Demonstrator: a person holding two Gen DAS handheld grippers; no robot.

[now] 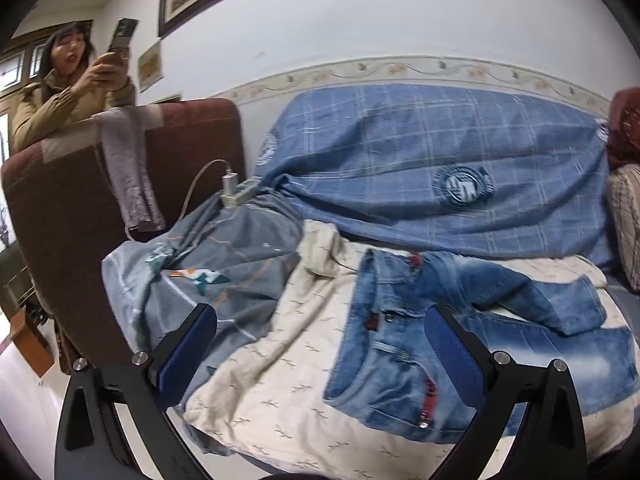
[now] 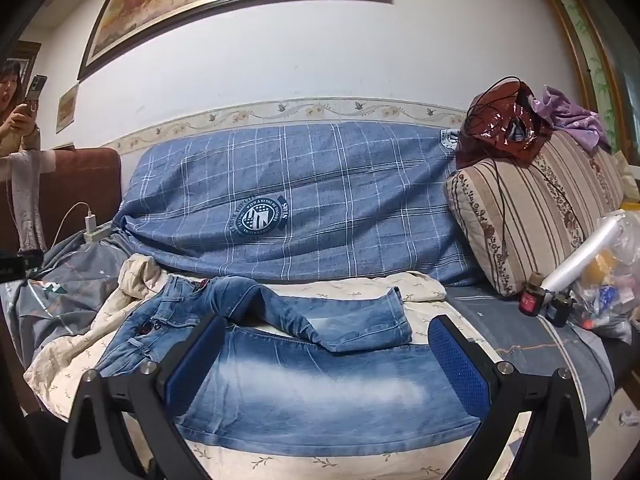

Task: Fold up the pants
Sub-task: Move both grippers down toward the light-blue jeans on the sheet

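Item: blue denim pants (image 2: 304, 344), lying unfolded on a cream quilt (image 2: 72, 360) spread over a bed; waistband toward the left, one leg bent back across the other, its cuff (image 2: 396, 312) resting on top. Obscured: the near edge of the lower leg runs behind the gripper frames in both views, and the far cuff of that leg cannot be made out. The print on the round badge (image 2: 260, 216) of the blue plaid blanket (image 2: 340, 184) behind is too small to read fully. Left wrist view only: the waistband and pocket end of the pants (image 1: 384, 360) at close range, a grey printed duvet (image 1: 208, 256) bunched to the left, a white charger on a power strip (image 1: 236, 192), a brown headboard (image 1: 80, 208) with a pale cloth draped over it, and a person (image 1: 72, 96) behind it holding up a phone. Right wrist view only: a striped floral pillow (image 2: 540, 216) at right, a shiny red-brown bag (image 2: 504, 128) and purple cloth on top of it, small bottles (image 2: 532, 300) and a clear plastic bag beside. Left gripper (image 1: 320, 344): tilted downward over the waistband end, fingers spread fully wide, nothing between the blue pads. Right gripper (image 2: 328, 348): angled slightly downward above the legs, likewise spread to its widest, clasping nothing; neither touches the denim.
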